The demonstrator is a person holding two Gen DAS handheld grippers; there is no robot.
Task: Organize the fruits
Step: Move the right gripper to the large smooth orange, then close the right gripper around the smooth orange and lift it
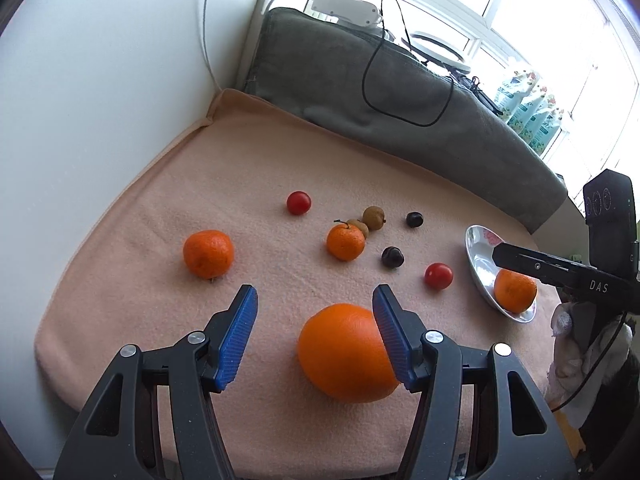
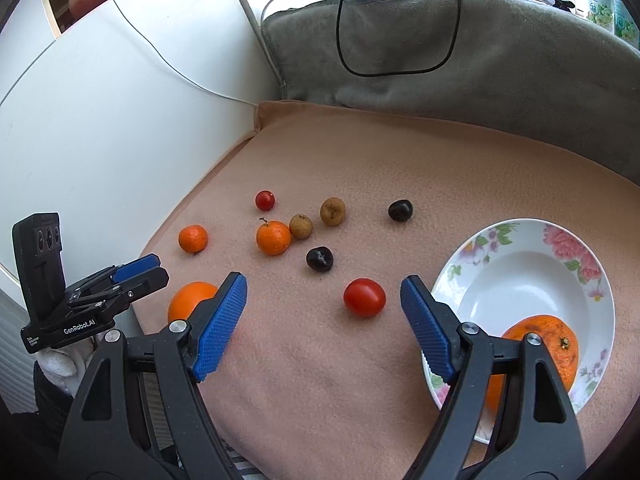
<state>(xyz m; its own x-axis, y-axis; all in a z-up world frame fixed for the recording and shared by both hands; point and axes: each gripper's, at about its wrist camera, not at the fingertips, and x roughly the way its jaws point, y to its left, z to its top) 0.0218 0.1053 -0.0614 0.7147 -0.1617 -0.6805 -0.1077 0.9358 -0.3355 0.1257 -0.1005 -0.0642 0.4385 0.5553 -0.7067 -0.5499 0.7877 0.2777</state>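
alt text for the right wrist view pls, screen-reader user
The open right tool hovers over a pink blanket, a red tomato just ahead between its blue fingers. A floral plate at right holds one orange; more small fruit lies scattered beyond.

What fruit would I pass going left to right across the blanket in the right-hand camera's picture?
Small mandarin → stemmed mandarin → dark plum → red tomato → second dark plum → orange in the flowered bowl.
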